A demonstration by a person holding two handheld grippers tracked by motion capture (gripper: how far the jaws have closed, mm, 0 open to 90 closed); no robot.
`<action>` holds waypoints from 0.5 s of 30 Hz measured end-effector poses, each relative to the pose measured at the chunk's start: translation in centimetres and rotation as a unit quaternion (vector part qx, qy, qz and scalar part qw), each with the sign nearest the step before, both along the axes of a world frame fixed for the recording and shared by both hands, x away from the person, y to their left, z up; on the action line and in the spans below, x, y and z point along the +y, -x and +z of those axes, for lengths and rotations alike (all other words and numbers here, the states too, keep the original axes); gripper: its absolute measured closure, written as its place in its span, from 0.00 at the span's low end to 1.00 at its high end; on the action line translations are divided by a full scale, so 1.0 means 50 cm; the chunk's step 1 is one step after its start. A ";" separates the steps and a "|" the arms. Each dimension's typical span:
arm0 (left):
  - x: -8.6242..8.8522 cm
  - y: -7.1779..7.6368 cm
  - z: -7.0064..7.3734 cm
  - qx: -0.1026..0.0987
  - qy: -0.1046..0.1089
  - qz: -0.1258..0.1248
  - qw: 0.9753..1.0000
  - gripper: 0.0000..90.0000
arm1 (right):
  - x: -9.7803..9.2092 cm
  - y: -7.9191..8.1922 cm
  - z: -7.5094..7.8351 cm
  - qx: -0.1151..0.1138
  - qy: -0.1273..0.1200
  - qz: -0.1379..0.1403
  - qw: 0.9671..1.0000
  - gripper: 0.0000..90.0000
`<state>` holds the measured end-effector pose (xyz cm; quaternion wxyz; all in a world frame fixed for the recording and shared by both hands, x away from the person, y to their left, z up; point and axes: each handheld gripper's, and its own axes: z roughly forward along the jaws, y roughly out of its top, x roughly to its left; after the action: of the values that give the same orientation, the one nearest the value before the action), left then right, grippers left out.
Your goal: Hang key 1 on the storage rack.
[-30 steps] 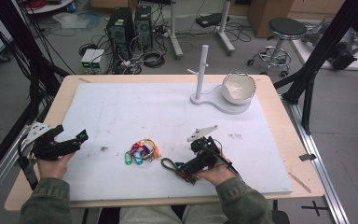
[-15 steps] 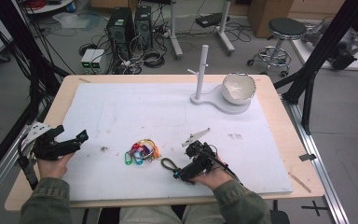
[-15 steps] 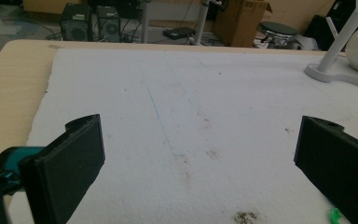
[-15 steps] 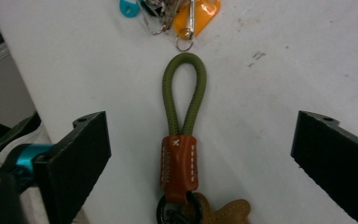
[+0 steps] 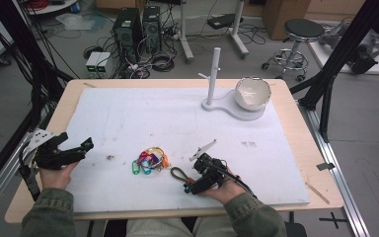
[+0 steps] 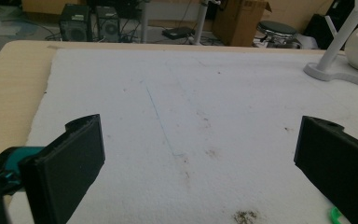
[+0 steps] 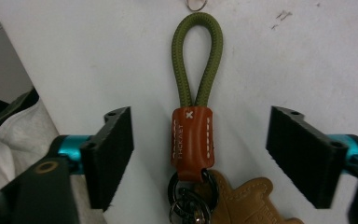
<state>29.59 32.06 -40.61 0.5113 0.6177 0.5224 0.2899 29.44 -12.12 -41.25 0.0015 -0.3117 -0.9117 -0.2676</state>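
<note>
While right gripper (image 7: 200, 154) gapes, keychain (image 7: 193, 140) between (untouched)

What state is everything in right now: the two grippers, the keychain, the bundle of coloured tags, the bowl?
Left gripper: open, holding nothing.
Right gripper: open, jaws either side of the keychain, not touching it.
Keychain: lying flat on the mat.
Coloured tags: lying in a heap.
Bowl: tilted on its stand.

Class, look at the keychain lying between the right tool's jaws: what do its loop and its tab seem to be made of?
Green loop: looks like braided cord, matte, with a woven ribbed texture. Orange-brown tab: probably leather, smooth with a slight sheen, white stitching and stamped lettering.
</note>
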 end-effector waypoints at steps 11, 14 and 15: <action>0.000 0.000 0.000 -0.001 -0.001 0.001 1.000 0.02 | 0.008 0.009 0.001 -0.007 0.016 0.004 1.000 0.57; 0.000 0.000 0.000 -0.001 -0.002 0.001 1.000 0.02 | 0.011 0.010 0.000 -0.009 0.018 0.006 1.000 0.61; -0.001 0.000 0.000 0.000 -0.003 0.000 1.000 0.02 | 0.012 0.011 0.000 -0.009 0.020 0.007 1.000 0.62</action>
<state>29.59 32.04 -40.62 0.5098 0.6188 0.5216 0.2918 28.90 -11.54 -41.25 -0.0110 -0.3025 -0.9192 -0.2520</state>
